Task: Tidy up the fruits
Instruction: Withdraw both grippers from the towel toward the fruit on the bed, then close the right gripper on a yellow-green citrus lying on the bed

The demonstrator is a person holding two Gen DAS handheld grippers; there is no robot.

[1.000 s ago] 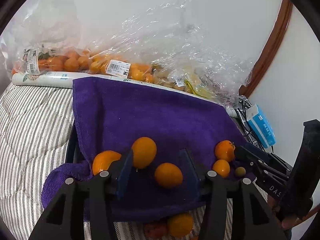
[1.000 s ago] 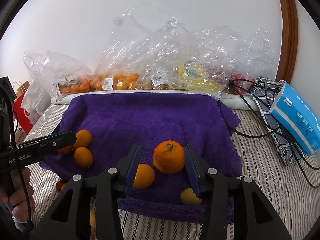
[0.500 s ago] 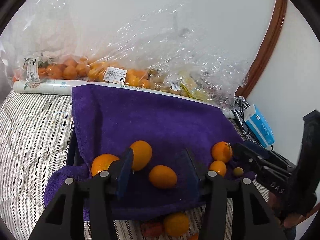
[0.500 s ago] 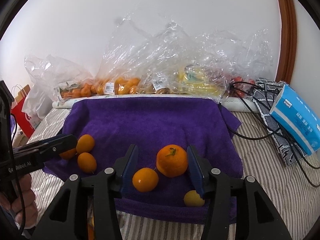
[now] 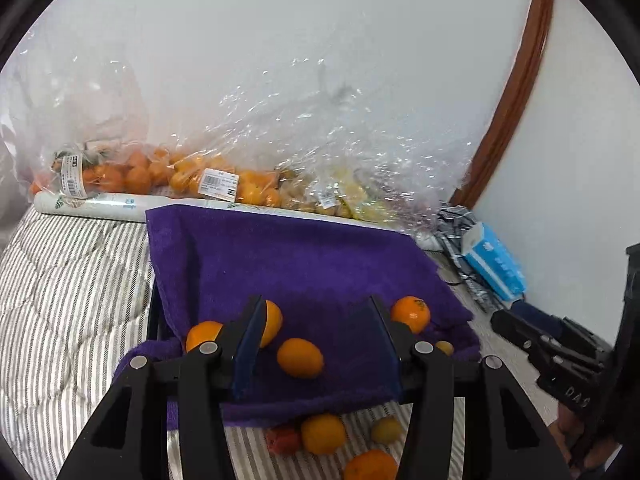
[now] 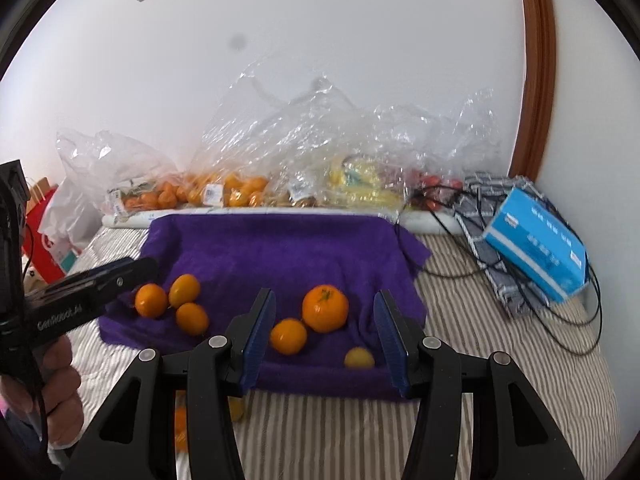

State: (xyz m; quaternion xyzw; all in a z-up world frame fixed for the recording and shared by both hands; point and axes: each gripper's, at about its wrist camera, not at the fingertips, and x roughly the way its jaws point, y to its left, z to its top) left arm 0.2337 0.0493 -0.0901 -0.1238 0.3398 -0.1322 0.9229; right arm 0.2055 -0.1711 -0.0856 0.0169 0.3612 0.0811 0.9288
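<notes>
A purple towel (image 5: 304,264) (image 6: 276,252) lies on the striped bed. On it rest several orange fruits: an oval one (image 5: 300,358) between my left gripper's fingers, a large mandarin (image 6: 325,308) and a smaller orange (image 6: 288,336) in front of my right gripper, and a small yellow fruit (image 6: 359,358). My left gripper (image 5: 316,344) is open and empty. My right gripper (image 6: 325,340) is open and empty. More fruits (image 5: 323,434) lie on the bed below the towel's front edge.
Clear plastic bags of fruit (image 6: 248,192) line the wall behind the towel. A blue tissue box (image 6: 536,244) and black cables (image 6: 460,264) lie on the right. A red and white bag (image 6: 48,240) stands at the left.
Both grippers have pulled back and up from the towel, so the fruits look smaller and farther. More loose fruits below the towel edge have come into the left wrist view.
</notes>
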